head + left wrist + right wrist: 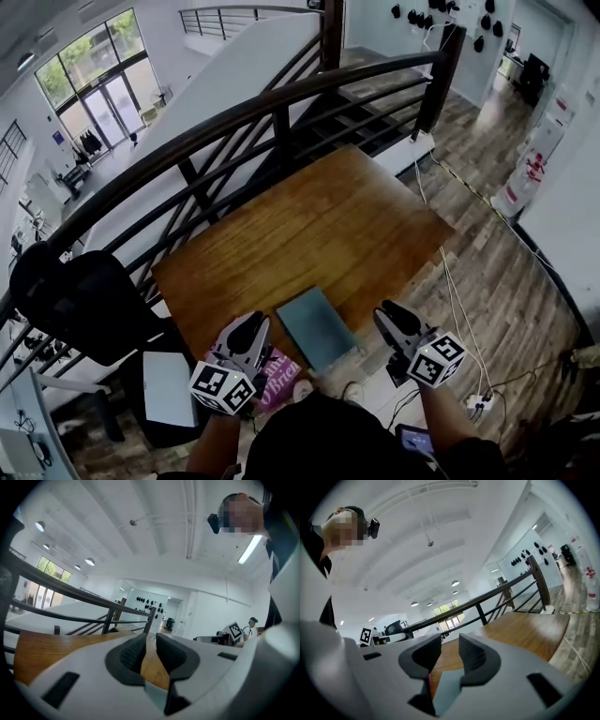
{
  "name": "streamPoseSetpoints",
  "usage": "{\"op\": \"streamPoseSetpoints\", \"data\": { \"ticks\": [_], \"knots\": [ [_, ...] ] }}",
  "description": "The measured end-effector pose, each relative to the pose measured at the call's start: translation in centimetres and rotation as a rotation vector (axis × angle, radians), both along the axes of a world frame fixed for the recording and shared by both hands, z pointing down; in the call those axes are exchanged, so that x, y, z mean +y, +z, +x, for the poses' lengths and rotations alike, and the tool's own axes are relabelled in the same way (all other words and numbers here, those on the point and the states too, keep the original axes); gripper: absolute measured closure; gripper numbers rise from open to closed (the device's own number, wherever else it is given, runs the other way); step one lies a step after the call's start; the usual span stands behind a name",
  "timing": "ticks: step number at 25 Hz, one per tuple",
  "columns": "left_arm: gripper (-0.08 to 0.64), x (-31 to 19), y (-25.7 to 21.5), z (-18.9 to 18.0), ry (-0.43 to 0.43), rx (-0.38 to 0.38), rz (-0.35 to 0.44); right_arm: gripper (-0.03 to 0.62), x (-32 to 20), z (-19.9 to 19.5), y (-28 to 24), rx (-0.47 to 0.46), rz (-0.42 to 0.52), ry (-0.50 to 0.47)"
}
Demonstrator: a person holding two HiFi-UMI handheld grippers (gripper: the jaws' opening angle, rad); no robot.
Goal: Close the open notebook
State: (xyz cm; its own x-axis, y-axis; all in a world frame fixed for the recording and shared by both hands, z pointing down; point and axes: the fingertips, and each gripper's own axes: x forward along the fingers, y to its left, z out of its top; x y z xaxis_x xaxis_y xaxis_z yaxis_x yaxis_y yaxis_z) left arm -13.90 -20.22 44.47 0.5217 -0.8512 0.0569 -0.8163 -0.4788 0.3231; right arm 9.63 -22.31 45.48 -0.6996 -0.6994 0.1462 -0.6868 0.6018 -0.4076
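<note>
Both my left gripper (251,328) and my right gripper (392,317) have jaws a little apart, holding nothing, and the notebook (317,328) lies flat on the table (356,225) between them, long side pointing away from me, a bit nearer my left.

notebook: slim grey-teal rectangular notebook (316,328) lies shut on brown wooden table (356,216) | left claw (256,322): just left of notebook, apart from it | right claw (385,310): just right of notebook, apart | pink printed booklet (278,380): near-left of notebook, partly under left claw | dark curved metal railing (281,103): well beyond notebook
</note>
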Motion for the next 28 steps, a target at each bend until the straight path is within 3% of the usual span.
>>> {"op": "streamPoseSetpoints", "data": {
  "ticks": [9,14,18,28],
  "knots": [
    [0.486,-0.6,-2.4,2.9,-0.034,-0.027,0.047,0.527,-0.9,4.4,-3.2,-0.053,0.059,0.028],
    [0.502,0.4,-2.9,4.6,-0.042,-0.048,0.056,0.594,0.2,6.2,-4.3,-0.007,0.119,0.057],
    [0.514,1.5,-2.8,5.4,-0.055,-0.069,0.074,0.597,1.3,7.1,-3.9,0.081,0.17,0.046],
    [0.529,3.0,-1.7,5.7,-0.082,-0.042,0.032,0.597,0.8,8.4,-3.9,0.052,0.165,0.068]
  ]
}}
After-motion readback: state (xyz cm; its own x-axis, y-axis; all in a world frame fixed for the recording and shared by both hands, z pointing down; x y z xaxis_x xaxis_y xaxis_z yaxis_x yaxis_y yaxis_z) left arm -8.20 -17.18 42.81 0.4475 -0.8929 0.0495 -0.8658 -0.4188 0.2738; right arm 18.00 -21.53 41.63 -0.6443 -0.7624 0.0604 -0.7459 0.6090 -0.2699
